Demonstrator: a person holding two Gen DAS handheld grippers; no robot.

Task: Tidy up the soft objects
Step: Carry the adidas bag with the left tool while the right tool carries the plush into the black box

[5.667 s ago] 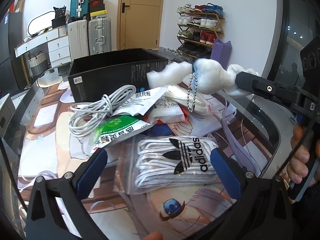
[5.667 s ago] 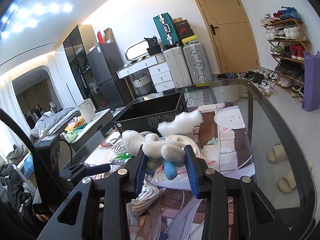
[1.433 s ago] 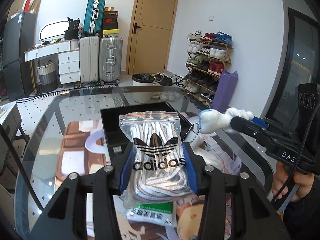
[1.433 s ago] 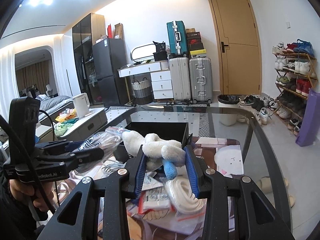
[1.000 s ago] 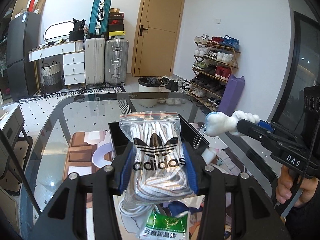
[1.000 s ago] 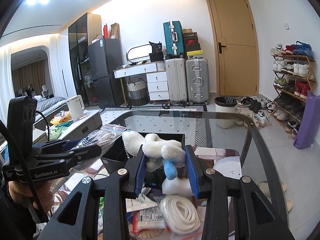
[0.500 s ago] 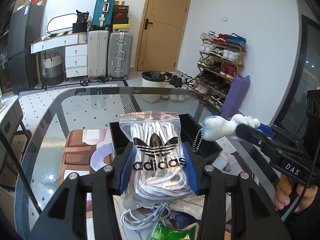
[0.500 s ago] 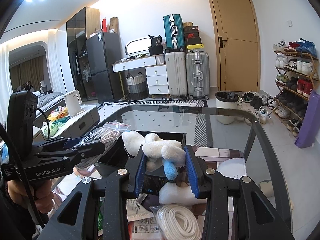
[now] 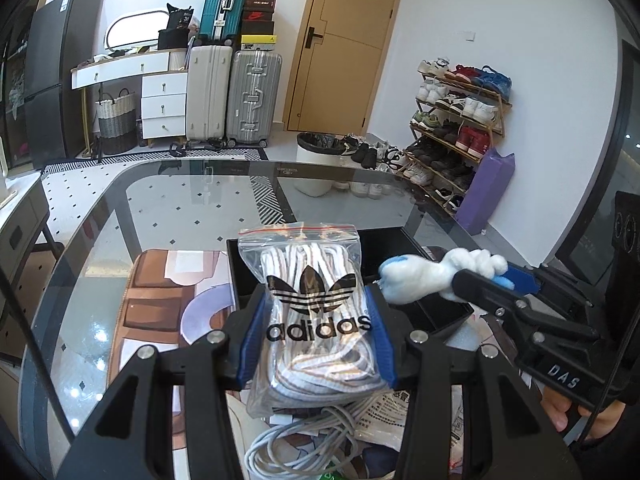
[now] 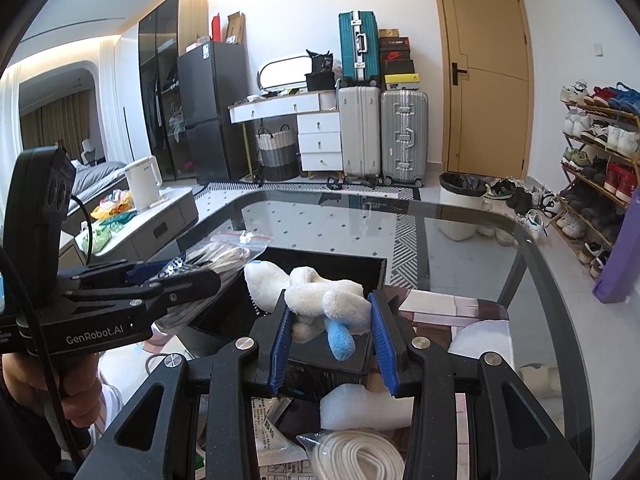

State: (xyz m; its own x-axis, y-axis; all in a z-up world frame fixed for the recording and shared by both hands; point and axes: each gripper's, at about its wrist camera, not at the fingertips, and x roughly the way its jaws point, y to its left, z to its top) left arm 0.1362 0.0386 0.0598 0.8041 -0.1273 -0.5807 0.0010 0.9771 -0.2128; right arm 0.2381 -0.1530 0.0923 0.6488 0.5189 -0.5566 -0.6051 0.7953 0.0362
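Observation:
My left gripper (image 9: 316,336) is shut on a clear zip bag of white Adidas laces (image 9: 316,312) and holds it up over the near edge of the open black box (image 9: 404,248). My right gripper (image 10: 330,340) is shut on a white and blue plush toy (image 10: 320,296) and holds it above the same black box (image 10: 332,264). In the left wrist view the right gripper (image 9: 476,284) comes in from the right with the plush toy (image 9: 416,280) over the box's right side. In the right wrist view the left gripper (image 10: 176,280) holds the bag (image 10: 212,272) at the box's left.
The glass table (image 9: 168,208) carries a printed mat (image 9: 160,300). Below the grippers lie a grey cable (image 9: 296,444), paper packets (image 9: 384,416), a white foam piece (image 10: 360,408) and a bagged white rope coil (image 10: 356,456). Suitcases, a drawer unit and a shoe rack stand beyond the table.
Both grippers were lifted from the pile with their loads and carried forward to the black box. The plush toy has come lower and closer to the box over the last second.

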